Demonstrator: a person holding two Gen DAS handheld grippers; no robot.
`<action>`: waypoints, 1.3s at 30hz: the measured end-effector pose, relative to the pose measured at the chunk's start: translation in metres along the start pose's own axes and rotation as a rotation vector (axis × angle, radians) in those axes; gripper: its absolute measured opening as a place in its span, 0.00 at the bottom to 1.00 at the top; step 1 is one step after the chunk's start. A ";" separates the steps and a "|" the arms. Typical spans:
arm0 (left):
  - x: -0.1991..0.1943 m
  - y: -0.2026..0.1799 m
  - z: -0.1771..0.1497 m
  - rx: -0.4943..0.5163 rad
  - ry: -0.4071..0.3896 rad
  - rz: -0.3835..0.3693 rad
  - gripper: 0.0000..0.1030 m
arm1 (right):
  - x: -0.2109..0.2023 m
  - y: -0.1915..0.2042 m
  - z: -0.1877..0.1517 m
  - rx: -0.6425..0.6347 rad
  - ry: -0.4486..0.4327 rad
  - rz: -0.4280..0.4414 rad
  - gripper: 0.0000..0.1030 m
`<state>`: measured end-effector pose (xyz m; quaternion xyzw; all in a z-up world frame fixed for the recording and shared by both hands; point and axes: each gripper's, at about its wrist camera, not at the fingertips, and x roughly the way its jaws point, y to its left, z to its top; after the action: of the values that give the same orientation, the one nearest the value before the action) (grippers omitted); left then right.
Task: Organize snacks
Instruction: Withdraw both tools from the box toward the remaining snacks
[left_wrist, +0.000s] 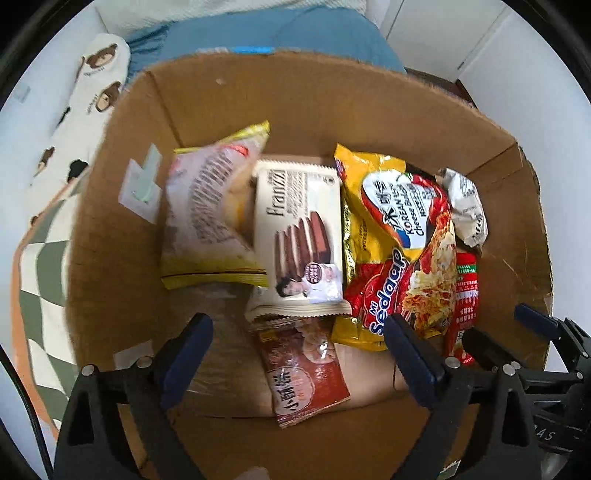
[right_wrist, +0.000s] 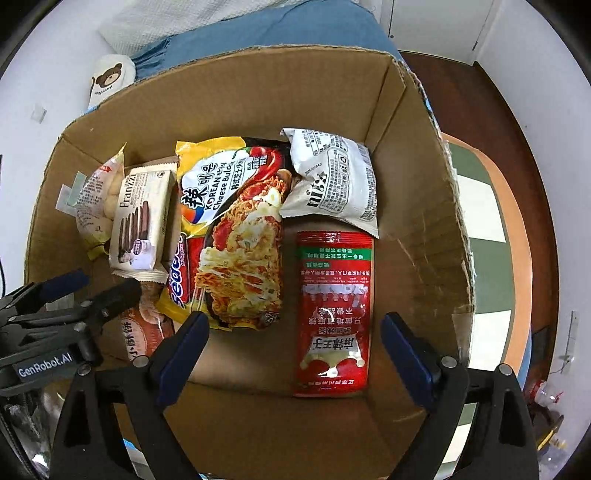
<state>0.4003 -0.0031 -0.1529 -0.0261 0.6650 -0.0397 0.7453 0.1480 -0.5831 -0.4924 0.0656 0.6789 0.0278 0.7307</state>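
Note:
An open cardboard box (left_wrist: 110, 240) holds several snack packets. My left gripper (left_wrist: 297, 325) points down into it, open, with a brown-red biscuit packet (left_wrist: 306, 373) lying flat between its fingers, untouched by the pads. Beyond lie a cream Franzzi wafer pack (left_wrist: 299, 236), a yellow-edged clear bag (left_wrist: 207, 214) and a yellow-red Sedaap noodle packet (left_wrist: 399, 258). My right gripper (right_wrist: 295, 321) also stands open over the box floor (right_wrist: 406, 258). A red sachet (right_wrist: 332, 314) lies flat between its fingers, free of the pads. A white packet (right_wrist: 332, 177) rests behind it.
The box walls (right_wrist: 388, 110) rise on all sides around both grippers. Outside lie a blue cloth (left_wrist: 258, 33), a bear-print cushion (left_wrist: 92, 85), a green-white checkered rug (right_wrist: 480, 229) and dark wooden floor (right_wrist: 517, 147). The other gripper shows at each view's edge.

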 end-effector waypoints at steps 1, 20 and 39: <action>-0.006 -0.003 -0.001 -0.003 -0.011 0.006 0.92 | -0.002 0.000 -0.001 0.005 -0.008 0.007 0.93; -0.112 -0.002 -0.065 0.011 -0.309 0.061 0.92 | -0.093 0.010 -0.065 -0.011 -0.294 0.013 0.93; -0.096 0.040 -0.177 -0.092 -0.228 0.096 0.92 | -0.077 0.015 -0.171 0.071 -0.162 0.154 0.93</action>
<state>0.2146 0.0481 -0.0815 -0.0327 0.5775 0.0296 0.8152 -0.0271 -0.5687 -0.4259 0.1453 0.6112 0.0545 0.7761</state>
